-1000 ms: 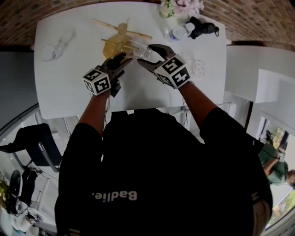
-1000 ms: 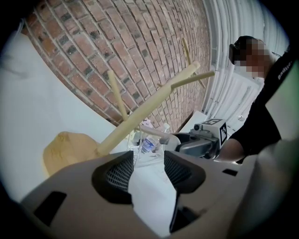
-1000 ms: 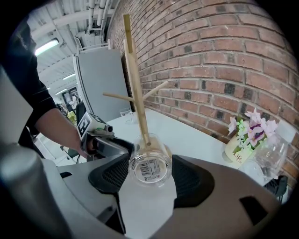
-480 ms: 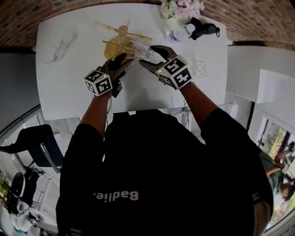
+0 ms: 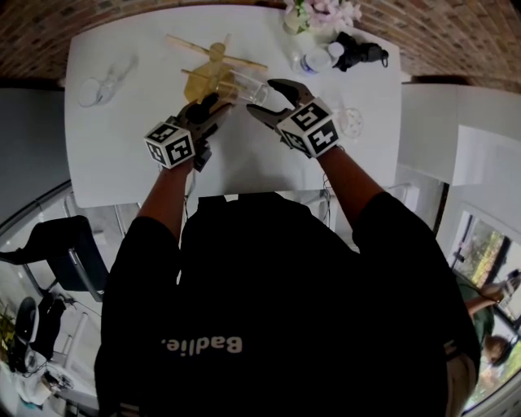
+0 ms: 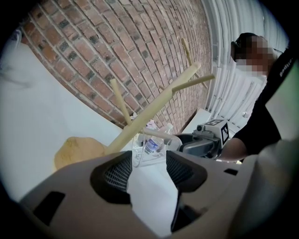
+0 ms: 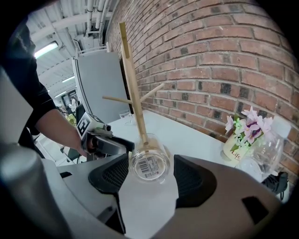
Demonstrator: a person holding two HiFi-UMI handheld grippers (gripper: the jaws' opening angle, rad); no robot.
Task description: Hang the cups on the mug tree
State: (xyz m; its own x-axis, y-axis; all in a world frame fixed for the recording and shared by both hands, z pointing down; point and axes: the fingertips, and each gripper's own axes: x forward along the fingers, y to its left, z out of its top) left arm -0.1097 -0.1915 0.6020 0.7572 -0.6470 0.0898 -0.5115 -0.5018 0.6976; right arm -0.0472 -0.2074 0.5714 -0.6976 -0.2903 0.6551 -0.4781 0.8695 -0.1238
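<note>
Gently: glass cup (image 7: 149, 163) slippery, breaks easy. My right claw (image 7: 151, 169) pinches its bottom, mug tree (image 7: 133, 84) at twelve o'clock; left claw (image 6: 149, 164) just opening, cup loose between.

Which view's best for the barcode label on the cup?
Right gripper view: the barcode label on the glass cup faces it squarely. Left gripper view shows the cup side-on, label unseen; head view, only a small clear shape.

i counted three clear glass cups (image 5: 244, 85) (image 5: 96, 88) (image 5: 350, 120), one wooden mug tree (image 5: 210, 72), two grippers, the left gripper (image 5: 213, 108) and the right gripper (image 5: 266, 96), one pot of flowers (image 5: 319, 13), one water bottle (image 5: 314, 59).
</note>
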